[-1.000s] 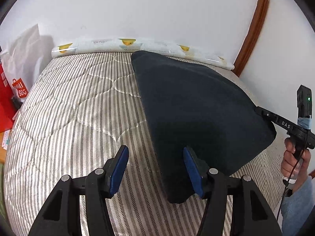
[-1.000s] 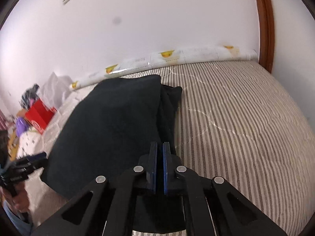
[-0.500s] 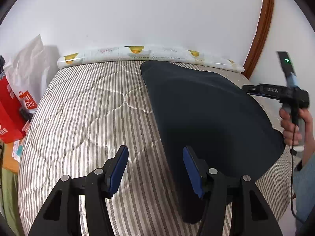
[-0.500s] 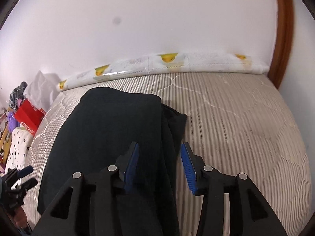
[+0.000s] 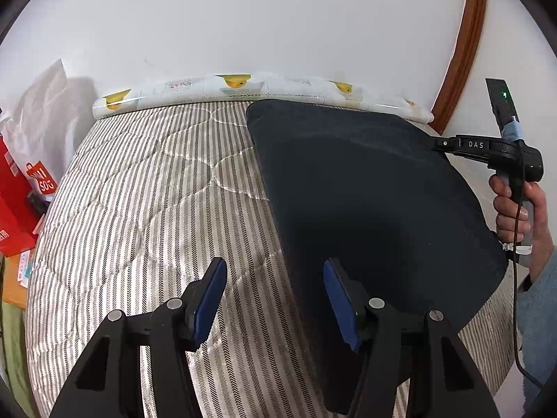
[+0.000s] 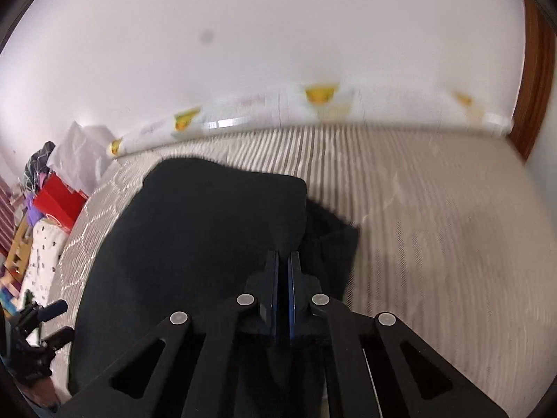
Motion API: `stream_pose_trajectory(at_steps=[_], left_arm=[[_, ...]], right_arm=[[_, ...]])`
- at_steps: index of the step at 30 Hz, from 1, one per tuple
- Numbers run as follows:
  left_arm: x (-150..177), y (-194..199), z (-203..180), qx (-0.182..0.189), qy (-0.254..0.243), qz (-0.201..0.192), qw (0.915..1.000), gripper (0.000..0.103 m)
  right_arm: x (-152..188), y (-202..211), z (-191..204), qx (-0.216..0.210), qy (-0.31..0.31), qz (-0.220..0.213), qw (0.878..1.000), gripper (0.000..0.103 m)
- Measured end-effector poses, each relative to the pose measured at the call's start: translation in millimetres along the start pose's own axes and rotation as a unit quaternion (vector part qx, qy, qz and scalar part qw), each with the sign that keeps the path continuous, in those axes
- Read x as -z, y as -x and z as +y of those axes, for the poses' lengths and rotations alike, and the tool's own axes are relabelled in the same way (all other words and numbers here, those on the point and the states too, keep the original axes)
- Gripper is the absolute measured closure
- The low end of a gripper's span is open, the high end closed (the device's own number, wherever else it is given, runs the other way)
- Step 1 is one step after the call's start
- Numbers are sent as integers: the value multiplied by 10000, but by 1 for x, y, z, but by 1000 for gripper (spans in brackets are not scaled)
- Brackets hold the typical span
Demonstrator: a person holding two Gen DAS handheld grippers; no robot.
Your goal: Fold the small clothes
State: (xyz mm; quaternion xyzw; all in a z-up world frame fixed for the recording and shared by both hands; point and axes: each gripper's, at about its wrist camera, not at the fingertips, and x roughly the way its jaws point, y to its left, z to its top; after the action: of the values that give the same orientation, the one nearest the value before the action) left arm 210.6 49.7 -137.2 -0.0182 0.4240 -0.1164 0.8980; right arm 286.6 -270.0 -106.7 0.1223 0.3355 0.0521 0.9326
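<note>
A dark navy garment (image 5: 365,191) lies folded and flat on the striped mattress (image 5: 156,191). My left gripper (image 5: 274,264) hovers open at the garment's near left edge; that edge and bare mattress lie between the pads, and neither pad presses the cloth. In the left wrist view, a hand (image 5: 515,205) holds my right gripper (image 5: 440,143) with its tip at the garment's far right edge. Seen from its own camera, the right gripper (image 6: 282,254) is shut, just over a fold line of the garment (image 6: 209,237), with no cloth visibly pinched. The left gripper (image 6: 52,320) shows at the lower left.
A rolled white mat with yellow prints (image 5: 236,85) lies along the wall at the mattress's far edge. Red bags (image 5: 21,202) and a white bag (image 5: 45,104) stand off the left side. A wooden frame (image 5: 463,52) rises at the far right corner. Striped mattress (image 6: 435,226) stretches to the garment's right.
The right gripper was shut at the garment's near right corner, opened half a second ago, and is shut again; it has moved farther along the right edge. The left gripper has barely shifted.
</note>
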Motion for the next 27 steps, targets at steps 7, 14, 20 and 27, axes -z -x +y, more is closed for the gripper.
stream_pose_trajectory(at_steps=[7,14,20,27], left_arm=[[9,11,-5,-5,-75,-13,10000,48],[32,27,-1,242,-10,-48,9997,48],[59,44,-11,397,-316,-132,9986,48],[78,48,-23,281,-712,-78,9970,48]], right_arm=[[1,0,-15,300,-494,416,9975,95],[54,67,-13,389,-195,121,9990,78],[104,101,-3,115,63,37,9999,78],[127,86,3,-25,85,289,9995,78]])
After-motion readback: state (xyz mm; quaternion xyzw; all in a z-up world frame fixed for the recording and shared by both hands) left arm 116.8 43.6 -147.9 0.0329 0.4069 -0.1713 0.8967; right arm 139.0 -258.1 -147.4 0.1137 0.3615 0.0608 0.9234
